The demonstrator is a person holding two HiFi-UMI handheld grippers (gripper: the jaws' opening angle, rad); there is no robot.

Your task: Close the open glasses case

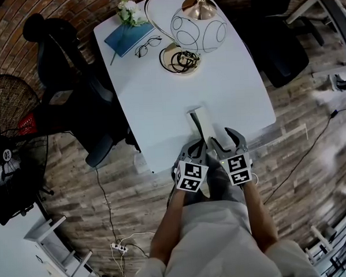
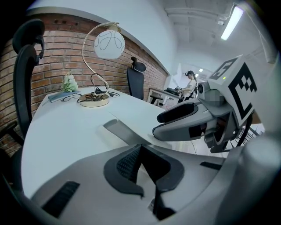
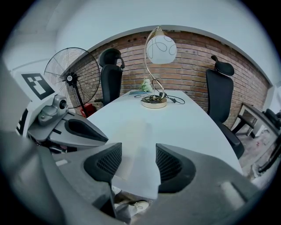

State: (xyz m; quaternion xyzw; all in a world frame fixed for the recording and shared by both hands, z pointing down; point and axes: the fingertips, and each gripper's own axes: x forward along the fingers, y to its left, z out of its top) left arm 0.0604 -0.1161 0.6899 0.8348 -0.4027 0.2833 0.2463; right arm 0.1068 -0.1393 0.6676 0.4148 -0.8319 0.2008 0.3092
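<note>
case: glasses case [image 1: 202,123], pale, on the white table [image 1: 159,101] near its near edge, right in front of both grippers
axis: long axis runs away from the person toward the lamp [image 1: 199,26], with the far end leaning a little left in the head view
case state: looks spread flat, a grey strip along its left side and a white panel on the right; can't tell lid from base
left gripper [image 2: 144,160]: jaws drawn narrow, pads closed on a pale sliver that runs on from the case's near end
right gripper [image 3: 138,160]: jaws wide apart, nothing gripped; the case lies on the table in line with the gap
hidden: the case's near end is covered by the gripper tips in the head view; no view shows its inside
hard to see: in the right gripper view the case is washed out against the table, only a faint outline
cut off: the person shows only as forearms and torso at the bottom edge of the head view
markings: black-and-white square patterns on both marker cubes, no text
unreadable: the sticker on the hub of the fan [image 1: 15,155] is too small to read
far end of table: spectacles [image 1: 148,46] beside a blue book [image 1: 127,38]; a dark cable is coiled on the lamp's gold base
</note>
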